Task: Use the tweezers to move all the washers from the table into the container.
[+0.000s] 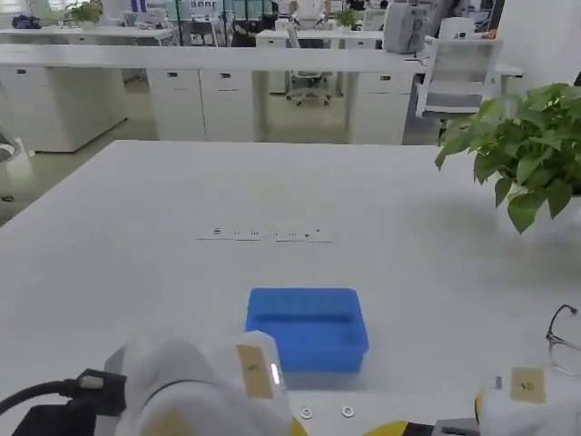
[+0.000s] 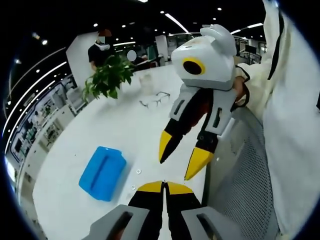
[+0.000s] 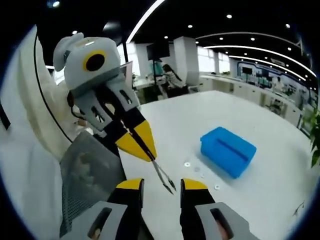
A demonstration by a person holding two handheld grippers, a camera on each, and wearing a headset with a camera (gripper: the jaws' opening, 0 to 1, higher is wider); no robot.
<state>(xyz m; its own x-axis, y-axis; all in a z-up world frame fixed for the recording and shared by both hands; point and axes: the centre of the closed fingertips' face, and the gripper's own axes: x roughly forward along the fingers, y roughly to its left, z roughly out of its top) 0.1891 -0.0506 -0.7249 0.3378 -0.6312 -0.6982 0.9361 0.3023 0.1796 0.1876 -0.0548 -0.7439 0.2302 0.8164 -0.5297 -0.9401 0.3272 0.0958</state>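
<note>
In the right gripper view the left tool (image 3: 147,152) pinches the tweezers (image 3: 162,175). The left gripper view shows the right tool (image 2: 174,169) spread wide. Washers (image 1: 306,413) lie on the desk (image 1: 136,245) by the blue container (image 1: 309,327).

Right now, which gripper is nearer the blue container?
Left. In the head view the left gripper, holding tweezers, is just off the blue container's front-left corner; the right gripper sits farther out past its front-right.
</note>
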